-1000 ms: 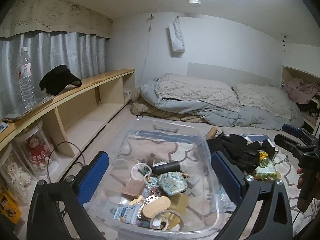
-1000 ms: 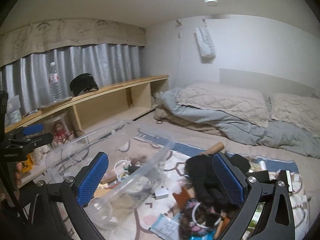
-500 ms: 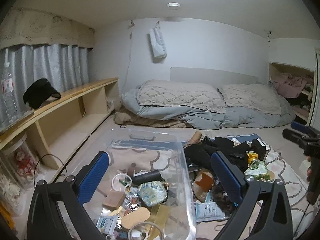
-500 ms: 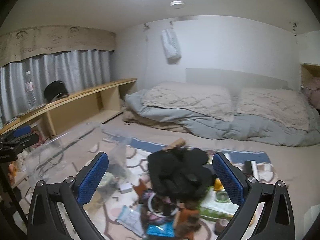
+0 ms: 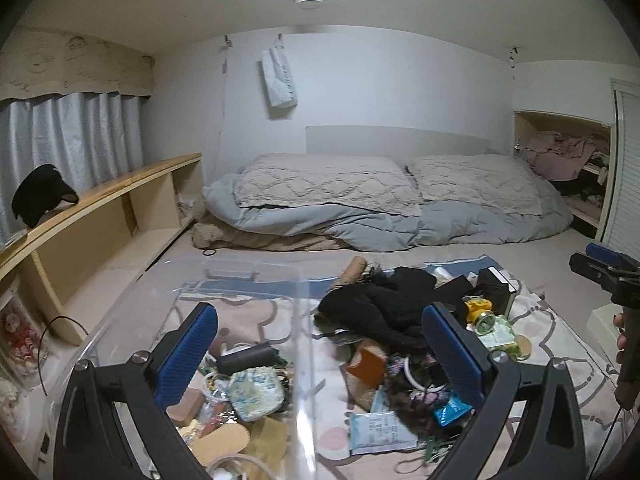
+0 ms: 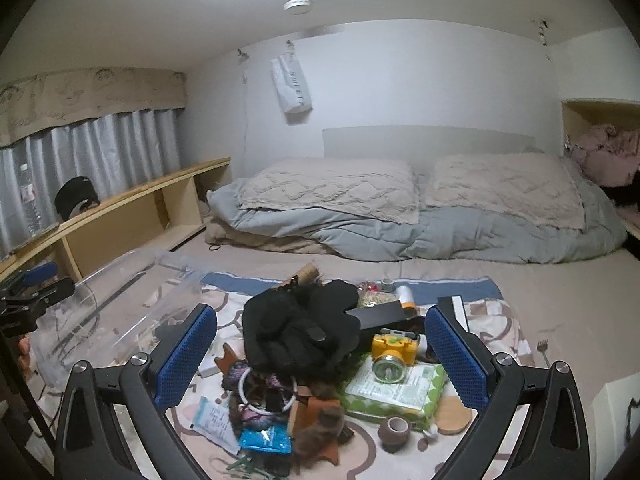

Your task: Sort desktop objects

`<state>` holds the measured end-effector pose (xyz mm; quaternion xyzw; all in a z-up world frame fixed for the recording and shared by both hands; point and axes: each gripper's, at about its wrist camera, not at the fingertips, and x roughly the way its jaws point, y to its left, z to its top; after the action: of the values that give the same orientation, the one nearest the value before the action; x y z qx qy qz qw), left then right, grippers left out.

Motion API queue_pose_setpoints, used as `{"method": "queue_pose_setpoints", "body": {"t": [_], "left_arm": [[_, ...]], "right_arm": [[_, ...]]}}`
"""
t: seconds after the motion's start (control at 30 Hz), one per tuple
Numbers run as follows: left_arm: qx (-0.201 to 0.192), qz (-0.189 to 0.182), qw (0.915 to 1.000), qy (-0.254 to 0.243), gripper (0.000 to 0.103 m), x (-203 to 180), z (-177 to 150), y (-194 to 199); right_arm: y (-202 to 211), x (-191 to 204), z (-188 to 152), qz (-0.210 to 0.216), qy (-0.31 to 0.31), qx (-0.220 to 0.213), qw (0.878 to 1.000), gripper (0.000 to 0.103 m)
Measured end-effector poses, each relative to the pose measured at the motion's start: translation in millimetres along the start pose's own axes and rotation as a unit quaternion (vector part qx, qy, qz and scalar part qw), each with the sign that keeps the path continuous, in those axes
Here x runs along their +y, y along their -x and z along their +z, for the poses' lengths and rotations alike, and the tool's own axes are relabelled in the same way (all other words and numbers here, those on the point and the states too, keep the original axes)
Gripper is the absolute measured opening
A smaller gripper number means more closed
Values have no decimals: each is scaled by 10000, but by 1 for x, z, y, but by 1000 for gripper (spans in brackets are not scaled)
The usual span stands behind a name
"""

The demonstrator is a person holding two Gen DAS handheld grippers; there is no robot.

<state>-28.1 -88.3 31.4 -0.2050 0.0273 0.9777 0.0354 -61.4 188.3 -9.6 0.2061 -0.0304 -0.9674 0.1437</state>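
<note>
A clear plastic bin (image 5: 298,344) holds several small items, among them a patterned pouch (image 5: 256,388) and a black cylinder (image 5: 246,358). It also shows in the right wrist view (image 6: 120,304). Right of it a pile lies on a patterned mat: black gloves (image 6: 304,328), a yellow toy camera (image 6: 392,354), a green tissue pack (image 6: 400,390), a white ring (image 6: 266,394) and a tape roll (image 6: 394,428). My left gripper (image 5: 320,354) is open and empty over the bin's right wall. My right gripper (image 6: 322,360) is open and empty above the pile.
Grey bedding with two pillows (image 5: 328,188) lies at the back. A wooden shelf (image 5: 100,200) with a black cap (image 5: 40,194) runs along the left. A white box (image 6: 622,412) sits at the right edge. A fork (image 6: 542,350) lies on the mat.
Both grippers have swung to the right. The left now straddles the bin's right wall instead of its middle. The right is centred over the pile. Both stayed open.
</note>
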Motion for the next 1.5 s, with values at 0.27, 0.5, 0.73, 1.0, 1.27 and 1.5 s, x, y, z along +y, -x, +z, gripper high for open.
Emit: {"method": "queue_pose_setpoints", "body": {"t": [0.27,0.5,0.73,1.0,1.27,1.5], "left_arm": [[-38,-161,9998,-91,103,-26,3,-10],[63,-313,9995,43,103,-40,3,-25],[64,-361,9993,-113,103,-63,-1,-35],[244,-394,9978,-472,103,-86,-12,-52],[735,-475,9904,-1073,103,-115,-39,-76],[939,-310,9718,-2141,103,-137,-75,-86]], "right_arm": [[3,-8,-5,-325,163,-72,9993,103],[-1,-17,-15,-220,221,144,9994,103],[-6,-27,-22,-336,164,213,9991,103],[-25,-36,-36,-380,74,505,9980,103],[-51,-50,-55,-398,89,1205,9919,103],[-80,-79,-77,-948,-201,1824,9784,103]]}}
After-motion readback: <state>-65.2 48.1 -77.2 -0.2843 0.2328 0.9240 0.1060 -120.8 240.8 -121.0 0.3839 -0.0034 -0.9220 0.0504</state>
